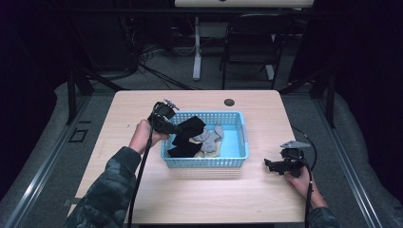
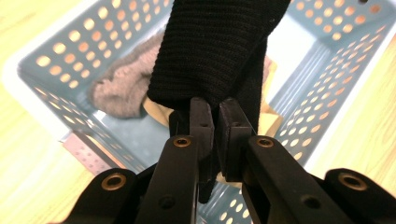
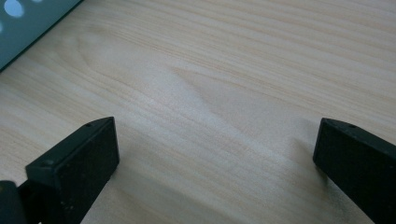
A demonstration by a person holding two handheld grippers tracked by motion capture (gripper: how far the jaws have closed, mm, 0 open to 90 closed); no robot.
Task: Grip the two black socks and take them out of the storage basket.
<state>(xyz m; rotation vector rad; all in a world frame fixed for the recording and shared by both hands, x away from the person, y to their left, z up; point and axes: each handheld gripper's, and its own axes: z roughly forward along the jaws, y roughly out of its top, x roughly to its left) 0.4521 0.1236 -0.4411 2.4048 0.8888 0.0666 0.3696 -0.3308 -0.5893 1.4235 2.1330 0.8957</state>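
A blue perforated basket (image 1: 236,156) stands at the middle of the wooden table. Over its left end my left gripper (image 1: 179,128) is shut on a black sock (image 1: 191,127), which hangs lifted above the basket floor; in the left gripper view the black sock (image 2: 219,46) rises from between the closed jaws. A grey sock (image 1: 209,136) and a beige one (image 1: 210,152) lie inside the basket, with another black sock (image 1: 183,151) at its near left. My right gripper (image 1: 268,166) rests low over bare table right of the basket, open, nothing between its fingertips (image 3: 74,163).
The basket's corner (image 3: 28,23) lies at the upper left of the right gripper view. A dark round hole (image 1: 229,102) sits near the table's far edge. Beyond the table stand a black chair (image 1: 252,42) and a white desk leg (image 1: 196,47).
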